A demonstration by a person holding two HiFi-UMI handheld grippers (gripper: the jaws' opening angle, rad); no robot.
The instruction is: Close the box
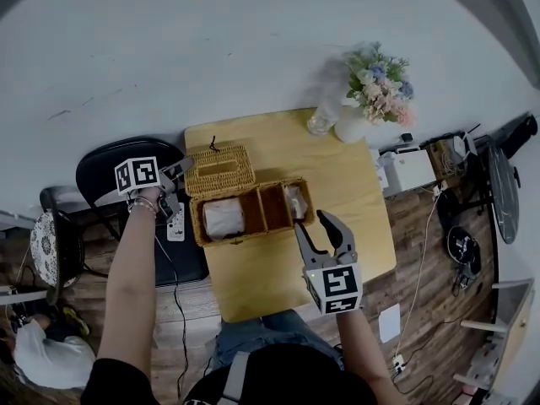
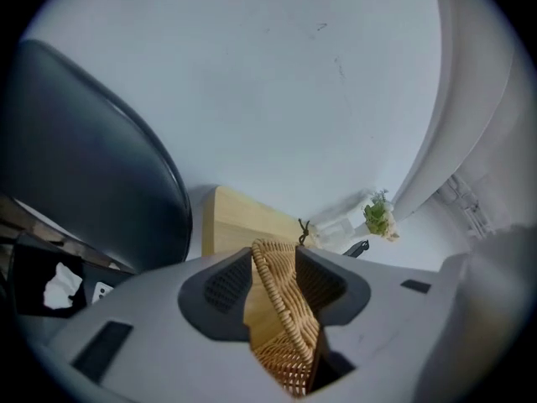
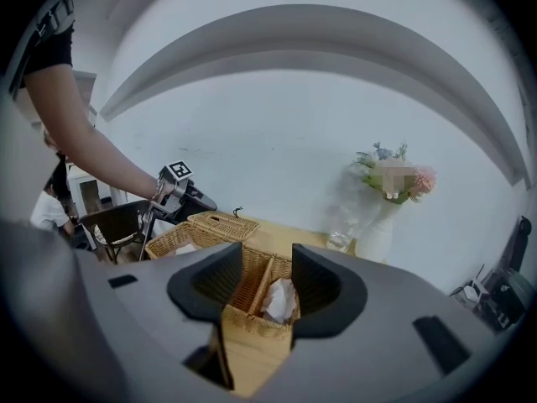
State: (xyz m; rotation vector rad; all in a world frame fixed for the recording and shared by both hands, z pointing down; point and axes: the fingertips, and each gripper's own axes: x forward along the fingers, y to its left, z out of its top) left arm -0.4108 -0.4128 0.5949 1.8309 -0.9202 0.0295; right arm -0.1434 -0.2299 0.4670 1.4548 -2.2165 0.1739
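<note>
A wicker box (image 1: 253,236) with three compartments stands open on the wooden table (image 1: 270,277). Its wicker lid (image 1: 219,170) is swung back on the far side. My left gripper (image 1: 184,172) is at the lid's left edge. In the left gripper view the lid (image 2: 289,326) fills the gap of that gripper (image 2: 275,263), and both pads press on it. My right gripper (image 1: 319,226) is open just before the box's right end. In the right gripper view the box's near wall (image 3: 252,317) lies between the jaws of that gripper (image 3: 267,259), untouched. White paper (image 3: 279,299) sits in the nearest compartment.
A white vase of flowers (image 1: 377,91) and a clear glass (image 1: 323,118) stand at the table's far right corner. A black chair (image 1: 110,171) is left of the table. A white unit with cables (image 1: 409,169) lies to the right. A person (image 1: 38,353) sits at the lower left.
</note>
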